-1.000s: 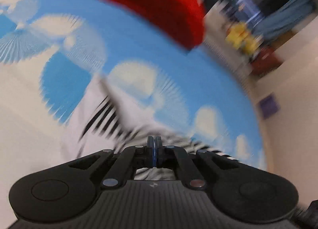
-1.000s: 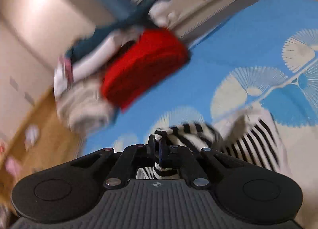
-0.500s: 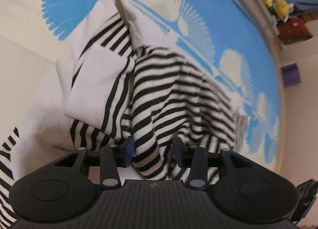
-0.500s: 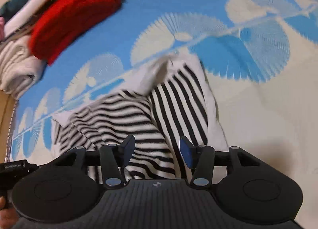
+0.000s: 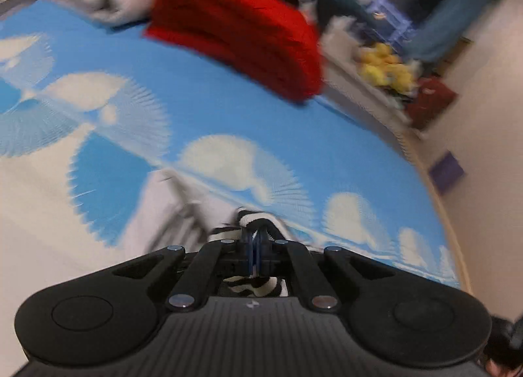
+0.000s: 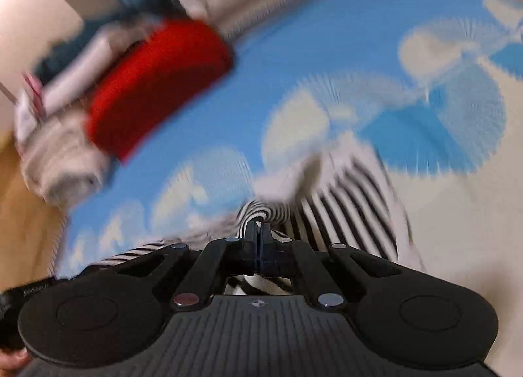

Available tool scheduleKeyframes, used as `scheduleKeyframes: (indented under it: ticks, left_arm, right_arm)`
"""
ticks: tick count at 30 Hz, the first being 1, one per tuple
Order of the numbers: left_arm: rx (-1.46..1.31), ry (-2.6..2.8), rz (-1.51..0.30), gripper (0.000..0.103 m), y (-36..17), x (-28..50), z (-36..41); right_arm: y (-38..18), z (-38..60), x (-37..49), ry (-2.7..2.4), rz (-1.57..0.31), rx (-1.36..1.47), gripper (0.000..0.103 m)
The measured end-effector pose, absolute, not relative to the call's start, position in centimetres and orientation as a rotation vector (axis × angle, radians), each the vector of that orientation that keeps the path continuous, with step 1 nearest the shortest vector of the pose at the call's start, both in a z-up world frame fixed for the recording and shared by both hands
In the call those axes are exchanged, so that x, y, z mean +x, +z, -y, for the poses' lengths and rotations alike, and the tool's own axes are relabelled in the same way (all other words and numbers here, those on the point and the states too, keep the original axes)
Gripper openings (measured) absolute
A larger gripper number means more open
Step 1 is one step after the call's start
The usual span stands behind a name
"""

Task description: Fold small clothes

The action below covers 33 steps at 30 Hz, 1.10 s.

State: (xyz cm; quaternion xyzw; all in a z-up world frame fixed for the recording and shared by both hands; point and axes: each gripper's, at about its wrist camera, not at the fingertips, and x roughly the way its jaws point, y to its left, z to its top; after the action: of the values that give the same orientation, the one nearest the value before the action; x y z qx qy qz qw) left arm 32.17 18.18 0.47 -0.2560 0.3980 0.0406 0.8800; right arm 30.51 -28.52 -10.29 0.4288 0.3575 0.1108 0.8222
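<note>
a blue bed cover (image 5: 228,122) with white fan shapes fills both views (much is blurred). a red folded cloth (image 5: 242,47) lies at its far edge. the left tongs (image 5: 255,243) and right tongs (image 6: 258,236) are each closed on the striped garment (image 6: 346,194), which lies on the cover.

The left gripper (image 5: 256,239) is black, with blue pads and silver screws. The right gripper (image 6: 259,230) has a ribbed grey top.
</note>
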Motion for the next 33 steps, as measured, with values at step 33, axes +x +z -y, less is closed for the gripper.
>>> scheduleKeyframes:
  ticks: [33]
  left_arm:
    - [-0.247,-0.042,-1.109,0.031,-5.0,35.0,-13.2]
  right_arm:
    - [-11.3,27.3,30.4,0.193,-0.871,0.731,0.027]
